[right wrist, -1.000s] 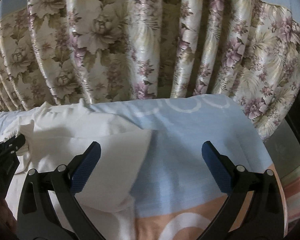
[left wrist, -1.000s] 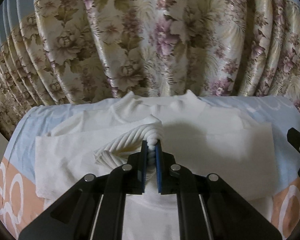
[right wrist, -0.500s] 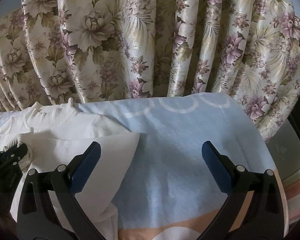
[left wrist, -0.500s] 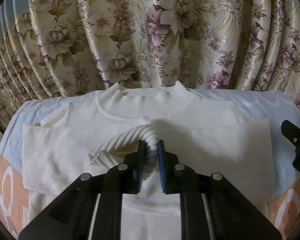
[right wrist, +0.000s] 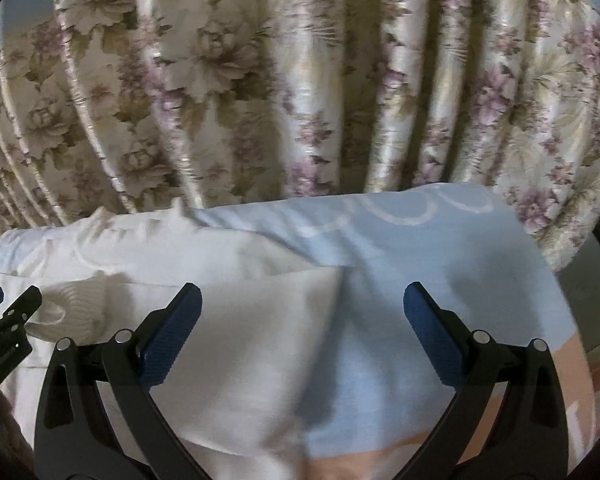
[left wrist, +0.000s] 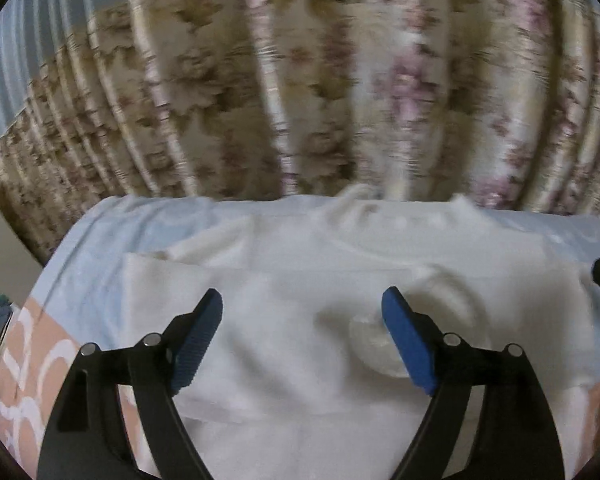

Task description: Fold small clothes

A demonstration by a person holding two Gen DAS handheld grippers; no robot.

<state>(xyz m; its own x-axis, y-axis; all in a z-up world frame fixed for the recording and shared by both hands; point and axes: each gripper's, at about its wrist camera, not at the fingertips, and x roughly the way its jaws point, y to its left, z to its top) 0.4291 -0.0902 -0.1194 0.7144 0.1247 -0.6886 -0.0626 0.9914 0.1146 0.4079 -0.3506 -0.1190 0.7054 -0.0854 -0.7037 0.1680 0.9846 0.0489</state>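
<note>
I am holding my left tool [left wrist: 302, 332] with its blue ribbed pads spread wide, gripping nothing, above the small white knit sweater [left wrist: 300, 320] that is lying flat on the pale blue and peach patterned bed cover [left wrist: 92, 264]. The sweater's ribbed neckline [left wrist: 396, 216] is pointing to 12 o'clock, toward the floral satin curtain [left wrist: 300, 80], so its long axis is running from 6 to 12 from where I am. Both sleeves look folded across the chest as a wide band from 9 to 3 o'clock. The thick ribbed cuff [left wrist: 380, 340] is resting on that band, just at the inner side of my left tool's right pad, at about 2 o'clock from the tool's centre.

My right tool [right wrist: 300, 336] is also hanging open and empty, straddling the sweater's right folded edge [right wrist: 336, 300], with bare bed cover at its 3 o'clock. The knit looks soft, limp and slightly fuzzy; the cuff is bulkier and may spring up.

I judge the hem at 6 o'clock is the next thing to take, with both tools about equally near.
</note>
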